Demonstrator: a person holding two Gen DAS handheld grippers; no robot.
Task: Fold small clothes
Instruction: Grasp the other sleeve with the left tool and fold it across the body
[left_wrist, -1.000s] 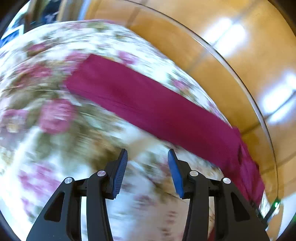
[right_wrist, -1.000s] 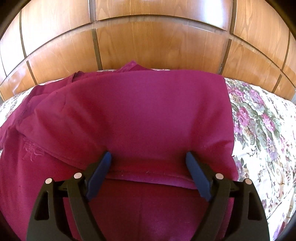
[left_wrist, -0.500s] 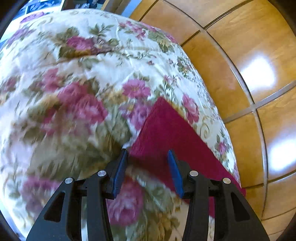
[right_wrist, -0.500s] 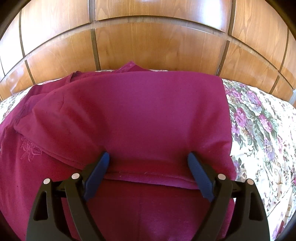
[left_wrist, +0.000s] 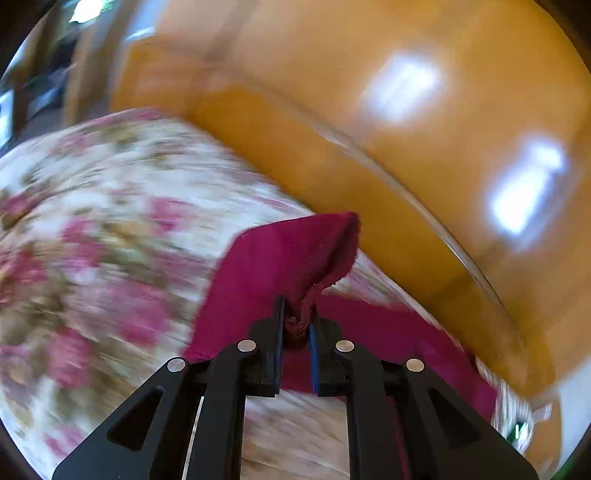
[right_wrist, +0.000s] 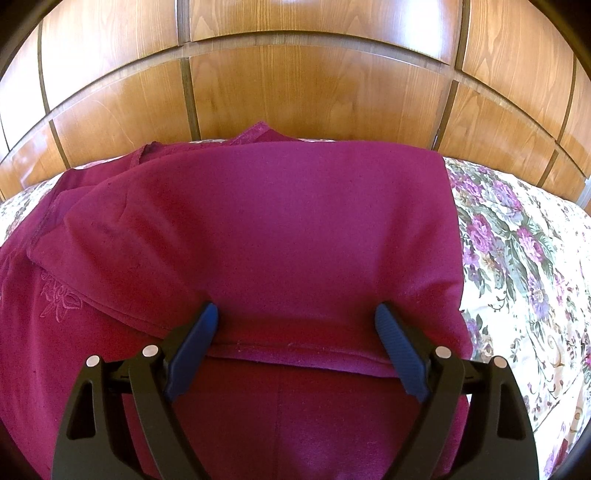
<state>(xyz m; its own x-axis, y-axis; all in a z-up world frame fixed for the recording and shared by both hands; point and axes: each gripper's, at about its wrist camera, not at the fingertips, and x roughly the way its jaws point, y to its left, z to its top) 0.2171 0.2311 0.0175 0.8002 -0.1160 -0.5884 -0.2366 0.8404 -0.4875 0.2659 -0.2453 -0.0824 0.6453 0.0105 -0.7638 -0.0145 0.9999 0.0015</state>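
L tool (left_wrist: 295, 328) is closing on a bunched corner of the maroon garment (right_wrist: 280, 229), lifting it off the floral bedspread (left_wrist: 92, 258), prob. to fold it over. R tool (right_wrist: 295, 347) is hovering spread wide above the folded hem, gripping nothing.

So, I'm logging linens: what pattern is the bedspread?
Floral bedspread: pink-purple roses on cream, sharpest in the right wrist view.

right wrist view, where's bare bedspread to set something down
Bare floral bedspread lies right of the maroon garment, up to the wooden headboard. A thin strip shows at far left. The middle is all garment, with the open right gripper over its folded hem.
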